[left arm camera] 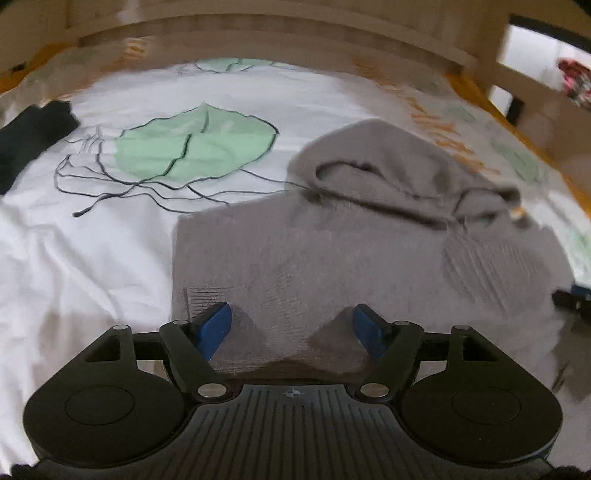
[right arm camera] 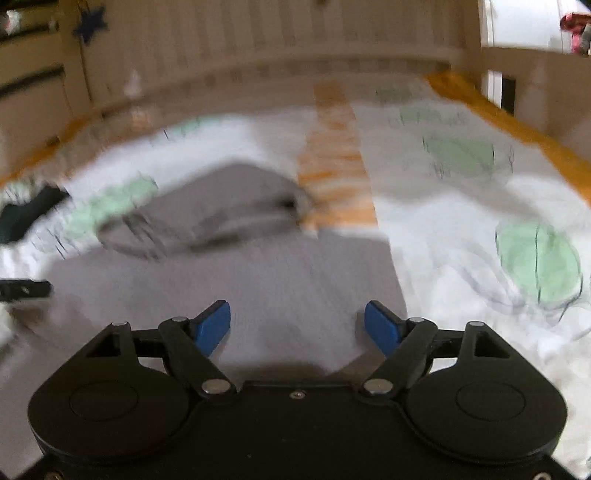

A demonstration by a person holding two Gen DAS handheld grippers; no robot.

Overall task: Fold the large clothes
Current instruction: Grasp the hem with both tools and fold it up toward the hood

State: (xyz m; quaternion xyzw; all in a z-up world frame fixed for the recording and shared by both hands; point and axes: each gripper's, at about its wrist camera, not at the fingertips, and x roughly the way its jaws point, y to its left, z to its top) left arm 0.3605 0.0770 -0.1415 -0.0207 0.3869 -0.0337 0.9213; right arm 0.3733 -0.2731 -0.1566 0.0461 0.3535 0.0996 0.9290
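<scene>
A grey hoodie (left arm camera: 332,258) lies on the bed, body folded into a rough rectangle, hood (left arm camera: 388,166) at the far end. My left gripper (left arm camera: 293,325) is open and empty, just above the hoodie's near left part. In the right wrist view the hoodie (right arm camera: 240,280) is blurred; my right gripper (right arm camera: 297,325) is open and empty above its near right part. The tip of the right gripper shows at the right edge of the left wrist view (left arm camera: 572,299), and the left gripper's tip shows at the left edge of the right wrist view (right arm camera: 22,290).
The bed has a white duvet (left arm camera: 92,258) with green leaf prints (left arm camera: 192,147) and an orange striped band (right arm camera: 334,166). A dark garment (left arm camera: 29,136) lies at the far left. A wooden bed frame (left arm camera: 258,33) runs along the far side.
</scene>
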